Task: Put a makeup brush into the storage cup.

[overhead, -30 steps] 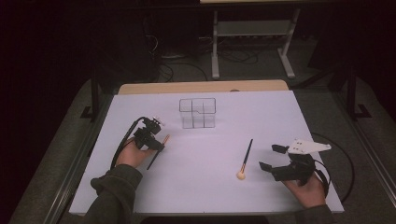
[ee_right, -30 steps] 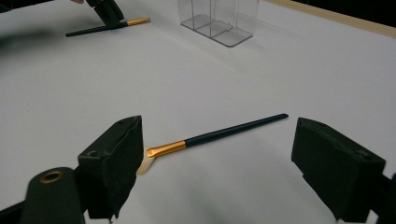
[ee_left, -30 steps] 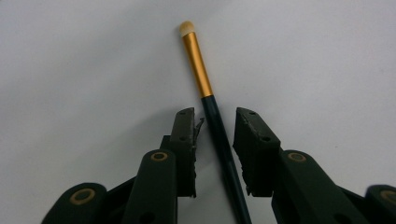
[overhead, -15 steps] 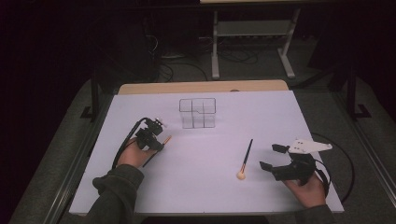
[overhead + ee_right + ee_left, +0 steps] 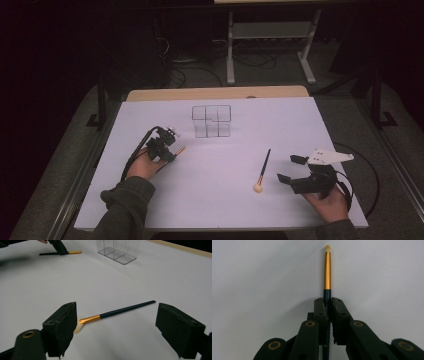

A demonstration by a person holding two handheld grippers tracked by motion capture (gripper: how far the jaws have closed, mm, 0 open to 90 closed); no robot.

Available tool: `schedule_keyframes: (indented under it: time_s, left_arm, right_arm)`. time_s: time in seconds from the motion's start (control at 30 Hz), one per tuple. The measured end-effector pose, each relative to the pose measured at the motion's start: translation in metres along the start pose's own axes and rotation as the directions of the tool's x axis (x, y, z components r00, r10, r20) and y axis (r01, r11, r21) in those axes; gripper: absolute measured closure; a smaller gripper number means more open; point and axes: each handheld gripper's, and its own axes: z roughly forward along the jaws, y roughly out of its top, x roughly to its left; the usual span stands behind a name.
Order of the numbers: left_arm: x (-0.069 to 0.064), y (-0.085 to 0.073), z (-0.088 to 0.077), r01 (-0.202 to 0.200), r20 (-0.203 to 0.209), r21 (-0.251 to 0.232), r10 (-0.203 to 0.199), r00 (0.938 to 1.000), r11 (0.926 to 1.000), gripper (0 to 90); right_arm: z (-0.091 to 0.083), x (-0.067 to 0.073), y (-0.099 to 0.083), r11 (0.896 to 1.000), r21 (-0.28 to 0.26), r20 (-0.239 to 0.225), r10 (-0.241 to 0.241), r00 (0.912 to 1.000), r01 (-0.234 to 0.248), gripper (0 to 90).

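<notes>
- The right gripper [image 5: 290, 170] is near the front right of the white table [image 5: 300, 125]. A hand [image 5: 327, 204] holds it from behind. Its two black jaws are wide apart and hold nothing.
- A grey three-cornered plate [image 5: 327, 157] sits on top of that gripper, and a black cable [image 5: 367, 175] loops off to the right.
- Just to the left of the right gripper lies a brush [image 5: 263, 169] flat on the table. It has a thin dark handle, a gold band and a pale soft tip. The tip points to the near side, and the handle points to the far side.
- In the right gripper view this brush [image 5: 117, 311] lies between the two open jaws, but they are not touching it.
- On the left side, a little farther back, is the left gripper [image 5: 170, 152], held by a hand [image 5: 144, 167] in a dark sleeve [image 5: 122, 210].
- Its jaws are pressed tight on a second brush [image 5: 327, 272]. They pinch the dark handle just below the gold band. The small pale tip sticks out past the jaws.
- Farther back, near the middle of the table, stands a clear plastic box [image 5: 212, 120] with small parts inside it. It is well apart from both grippers.
- Behind the table are a metal stand [image 5: 270, 35] and some cables on a dark floor.
</notes>
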Motion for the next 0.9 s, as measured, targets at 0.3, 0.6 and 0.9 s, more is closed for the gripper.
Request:
schedule_keyframes:
  time_s: [0.3,0.6,0.9]
  left_arm:
    - [0.007,-0.006,-0.012,0.033,0.042,-0.042,-0.031,0.9986,0.9986,83.1]
    - [0.011,-0.011,-0.032,0.032,0.108,-0.129,-0.018,0.9940,0.9912,83.1]
    - [0.006,-0.015,-0.049,0.026,0.154,-0.207,0.006,0.9880,0.9779,83.1]
  right_arm:
    - [0.004,0.001,0.000,1.000,0.016,-0.008,0.011,0.9999,-0.011,16.5]
    - [0.007,0.001,0.001,0.999,0.038,-0.034,0.030,0.9990,-0.028,17.4]
    - [0.013,0.000,0.009,0.997,0.067,-0.076,0.045,0.9961,-0.040,17.3]
